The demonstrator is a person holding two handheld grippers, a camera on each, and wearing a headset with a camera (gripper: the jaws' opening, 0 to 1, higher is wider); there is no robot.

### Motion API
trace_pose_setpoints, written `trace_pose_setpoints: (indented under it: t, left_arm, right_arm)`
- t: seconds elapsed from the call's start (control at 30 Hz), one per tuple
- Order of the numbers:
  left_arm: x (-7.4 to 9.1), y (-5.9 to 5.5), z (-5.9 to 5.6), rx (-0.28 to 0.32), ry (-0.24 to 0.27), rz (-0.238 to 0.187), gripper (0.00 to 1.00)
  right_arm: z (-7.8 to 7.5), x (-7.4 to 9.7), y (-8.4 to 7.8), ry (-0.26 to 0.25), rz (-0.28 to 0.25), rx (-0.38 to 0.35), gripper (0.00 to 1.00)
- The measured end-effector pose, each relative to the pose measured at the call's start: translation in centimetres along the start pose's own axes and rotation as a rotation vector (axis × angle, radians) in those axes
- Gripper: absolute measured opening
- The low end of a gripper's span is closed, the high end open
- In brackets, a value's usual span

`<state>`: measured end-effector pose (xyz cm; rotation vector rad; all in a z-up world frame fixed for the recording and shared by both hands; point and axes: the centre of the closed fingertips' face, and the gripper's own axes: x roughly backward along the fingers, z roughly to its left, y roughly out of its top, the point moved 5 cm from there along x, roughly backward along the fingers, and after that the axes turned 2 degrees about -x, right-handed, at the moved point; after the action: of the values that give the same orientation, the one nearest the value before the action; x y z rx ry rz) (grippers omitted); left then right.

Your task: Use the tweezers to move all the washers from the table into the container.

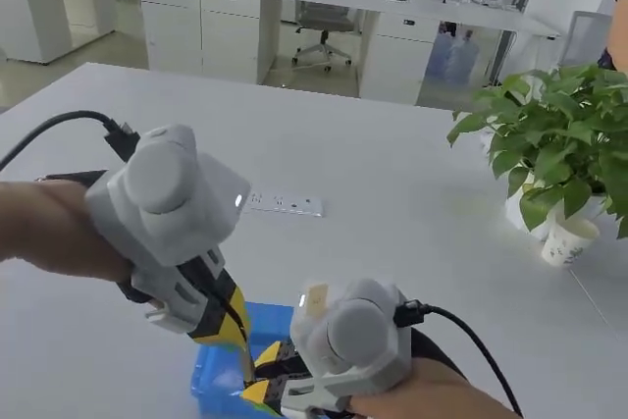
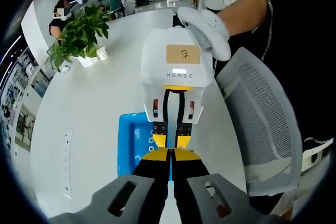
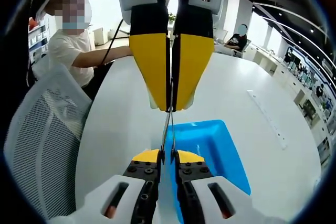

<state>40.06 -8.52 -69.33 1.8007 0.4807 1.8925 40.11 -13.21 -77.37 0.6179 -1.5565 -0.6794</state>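
A blue container [image 1: 218, 376] sits on the white table near the front edge, below both grippers. My left gripper [image 1: 235, 342] comes down from the left and my right gripper [image 1: 259, 386] points back at it from the lower right, tip to tip over the container [image 2: 129, 141]. Thin metal tweezers [image 3: 168, 120] run between them. In the right gripper view my right gripper [image 3: 161, 156] is shut on one end and the left one's yellow jaws are shut on the other. In the left gripper view my left gripper [image 2: 170, 153] meets the right gripper's yellow tips over the container [image 3: 210, 140].
A potted plant [image 1: 561, 134] and a paper cup [image 1: 569, 240] stand at the table's right side. A white power strip [image 1: 285, 204] lies mid-table. A mesh chair [image 2: 262, 129] is close behind the right gripper. Desks and an office chair [image 1: 319, 22] stand beyond.
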Motion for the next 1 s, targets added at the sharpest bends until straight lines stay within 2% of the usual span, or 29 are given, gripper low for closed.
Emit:
trace_pose_setpoints:
  t: [0.2,0.4,1.0]
  left_arm:
    - [-0.6,-0.4,-1.2,-0.001,-0.010,0.013,0.03]
    - [-1.0,-0.5,-1.7,0.007,-0.020,0.007,0.03]
    - [-2.0,-0.8,-3.3,0.025,-0.032,-0.002,0.03]
  right_arm:
    - [1.2,-0.3,-0.4,0.017,-0.002,-0.003,0.12]
    - [2.2,-0.6,-0.8,0.032,0.005,-0.004,0.12]
    - [3.7,-1.1,-1.5,0.049,-0.014,-0.011,0.11]
